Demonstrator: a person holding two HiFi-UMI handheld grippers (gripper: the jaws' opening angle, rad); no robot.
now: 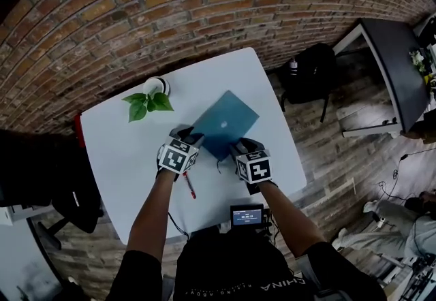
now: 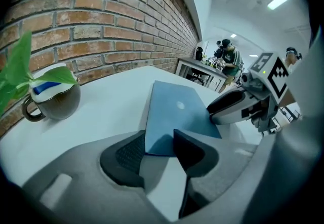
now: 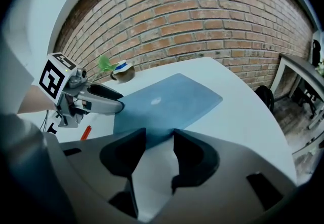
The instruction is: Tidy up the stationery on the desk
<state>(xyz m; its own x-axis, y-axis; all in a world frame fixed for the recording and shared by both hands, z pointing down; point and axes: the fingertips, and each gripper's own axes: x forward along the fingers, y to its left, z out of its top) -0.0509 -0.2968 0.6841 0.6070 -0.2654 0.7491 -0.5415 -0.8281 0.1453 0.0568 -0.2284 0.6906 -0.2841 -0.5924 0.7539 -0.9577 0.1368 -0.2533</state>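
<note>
Both the left gripper (image 2: pixel 162 142) and right gripper (image 3: pixel 159 139) stood spread astride the edge of the blue notebook (image 1: pixel 226 122) — a shallow bite risked slipping.

Open white bench (image 1: pixel 278 146) lies right of the flat blue laptop-like slab (image 1: pixel 228 122) and beyond its far edge. A leafy green plant in a round mug (image 1: pixel 151 95) blocks the far left corner, against the red brick wall (image 1: pixel 204 13). A thin red pen (image 1: pixel 189 185) lies near the front.

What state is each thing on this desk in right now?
Blue notebook: closed, flat on the table.
Mug: upright, holding a leafy plant.
Red pen: lying on the table.
Left gripper: open, at the notebook's corner.
Right gripper: open, at the notebook's corner.
Small screen: lit.
</note>
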